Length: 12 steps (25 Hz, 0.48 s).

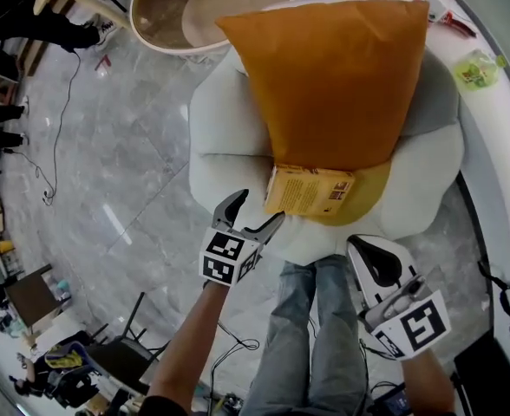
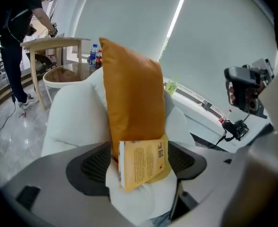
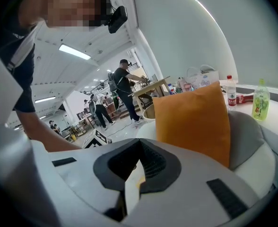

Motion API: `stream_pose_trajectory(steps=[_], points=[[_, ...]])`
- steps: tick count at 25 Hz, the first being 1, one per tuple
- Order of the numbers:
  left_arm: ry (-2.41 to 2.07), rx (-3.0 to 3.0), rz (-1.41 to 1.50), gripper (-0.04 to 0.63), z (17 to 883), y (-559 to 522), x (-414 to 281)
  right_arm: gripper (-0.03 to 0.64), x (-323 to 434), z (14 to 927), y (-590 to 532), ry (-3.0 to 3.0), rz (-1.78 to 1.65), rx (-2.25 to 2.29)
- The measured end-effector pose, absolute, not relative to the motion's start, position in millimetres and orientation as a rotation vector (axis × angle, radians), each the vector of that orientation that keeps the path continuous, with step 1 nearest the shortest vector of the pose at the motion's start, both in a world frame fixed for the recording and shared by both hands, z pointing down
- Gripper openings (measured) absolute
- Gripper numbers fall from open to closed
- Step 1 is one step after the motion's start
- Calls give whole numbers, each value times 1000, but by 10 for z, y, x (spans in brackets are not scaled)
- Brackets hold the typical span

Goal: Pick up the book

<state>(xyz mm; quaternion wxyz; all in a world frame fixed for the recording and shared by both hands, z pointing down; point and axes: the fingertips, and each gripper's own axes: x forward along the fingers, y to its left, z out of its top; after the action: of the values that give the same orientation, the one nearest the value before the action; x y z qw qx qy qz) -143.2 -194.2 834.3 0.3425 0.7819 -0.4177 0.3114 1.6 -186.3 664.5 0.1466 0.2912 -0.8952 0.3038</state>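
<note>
Book (image 1: 311, 191) against orange cushion (image 1: 333, 76); left hand-held gripper (image 1: 257, 208) released, should straddle it squarely; right hand-held gripper (image 1: 368, 254) clenched, empty.

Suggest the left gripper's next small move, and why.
Probably ease the left gripper forward around the book. Its jaws are open and the book is lined up between them, leaning on the cushion, but the gripper hasn't reached it yet.

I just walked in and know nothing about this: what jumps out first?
A big orange cushion stands upright on a puffy white seat, filling the middle of the head view. A yellow book rests at its foot, and the left gripper, jaws apart, points at the book without touching it.
</note>
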Motion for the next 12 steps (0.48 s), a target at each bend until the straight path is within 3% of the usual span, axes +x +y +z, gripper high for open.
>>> stream_pose_trajectory(steps=[12], points=[[-1015, 1938, 883, 382, 9565, -1988, -1444, 14, 3, 7418, -1833, -2542, 953, 789]])
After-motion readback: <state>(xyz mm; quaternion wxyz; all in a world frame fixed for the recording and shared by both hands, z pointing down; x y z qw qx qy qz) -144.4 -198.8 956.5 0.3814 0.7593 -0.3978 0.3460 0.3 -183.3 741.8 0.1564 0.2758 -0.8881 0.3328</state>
